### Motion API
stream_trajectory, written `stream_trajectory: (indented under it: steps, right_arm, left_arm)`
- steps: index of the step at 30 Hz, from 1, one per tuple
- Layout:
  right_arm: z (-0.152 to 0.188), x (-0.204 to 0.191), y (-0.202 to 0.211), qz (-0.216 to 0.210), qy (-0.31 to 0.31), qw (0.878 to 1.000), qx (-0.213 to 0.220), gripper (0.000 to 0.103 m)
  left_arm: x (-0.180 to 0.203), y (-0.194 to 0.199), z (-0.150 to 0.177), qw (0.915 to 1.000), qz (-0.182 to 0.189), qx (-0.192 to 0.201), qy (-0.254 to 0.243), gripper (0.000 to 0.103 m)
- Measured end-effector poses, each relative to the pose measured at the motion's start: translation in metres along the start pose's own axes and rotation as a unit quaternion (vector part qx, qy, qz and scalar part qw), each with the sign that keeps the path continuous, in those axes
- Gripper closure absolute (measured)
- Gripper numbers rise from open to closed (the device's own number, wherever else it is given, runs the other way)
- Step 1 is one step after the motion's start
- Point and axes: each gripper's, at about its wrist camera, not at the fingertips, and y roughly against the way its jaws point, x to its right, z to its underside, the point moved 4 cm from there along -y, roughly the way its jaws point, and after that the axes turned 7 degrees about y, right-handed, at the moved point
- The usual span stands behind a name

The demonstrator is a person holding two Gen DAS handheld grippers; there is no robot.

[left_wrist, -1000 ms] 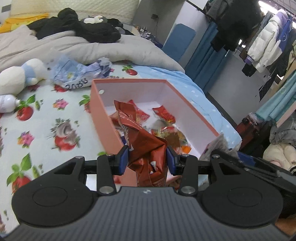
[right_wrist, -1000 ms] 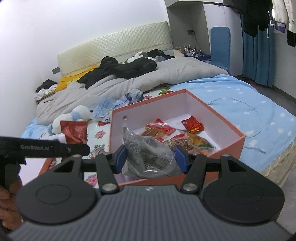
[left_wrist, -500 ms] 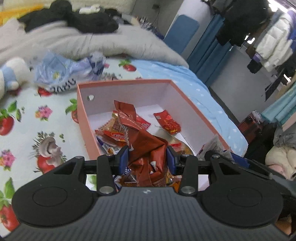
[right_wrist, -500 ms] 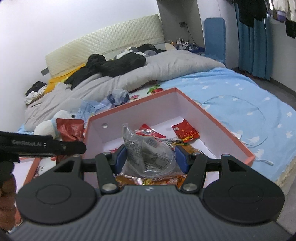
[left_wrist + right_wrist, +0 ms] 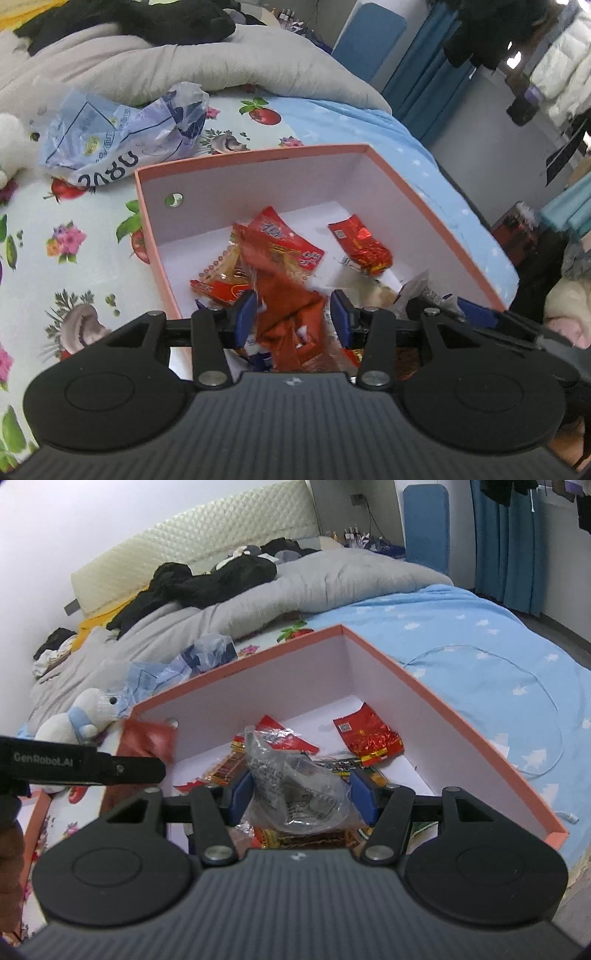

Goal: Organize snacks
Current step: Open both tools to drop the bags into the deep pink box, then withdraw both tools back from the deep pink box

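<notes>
Both snacks hang over the open pink box [image 5: 424, 206], presumably so they drop among the packets already inside. The left hand-held gripper [image 5: 293, 319] is opening, its pads parting from the blurred red packet [image 5: 291, 314] between them; the right hand-held gripper [image 5: 301, 794] pinches a clear crinkled bag [image 5: 295, 786]. The box walls stand clear of both; its far half lies bare.

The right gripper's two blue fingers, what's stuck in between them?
A crinkly clear snack bag sits between the right gripper fingers, above the pink box. The right wrist view shows it.
</notes>
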Motion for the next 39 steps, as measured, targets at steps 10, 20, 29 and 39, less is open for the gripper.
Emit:
stream_trajectory:
  steps: [10, 20, 29, 39]
  right_arm:
    - [-0.003, -0.005, 0.031, 0.008, -0.008, 1.000, 0.015, 0.022]
    - [-0.011, -0.027, 0.116, 0.000, 0.001, 0.997, 0.071, 0.022]
    - [-0.013, -0.045, 0.183, -0.009, 0.009, 0.993, 0.116, 0.022]
    - [0.025, -0.050, 0.220, 0.001, 0.005, 0.992, 0.127, 0.022]
  left_arm:
    - [-0.002, 0.049, -0.002, 0.9993, -0.002, 0.036, 0.002, 0.035]
    - [0.020, 0.151, 0.018, 0.9950, 0.010, 0.099, -0.004, 0.035]
    - [0.037, 0.231, 0.047, 0.9883, 0.017, 0.151, -0.015, 0.034]
    - [0.049, 0.273, 0.112, 0.9815, -0.012, 0.188, -0.030, 0.034]
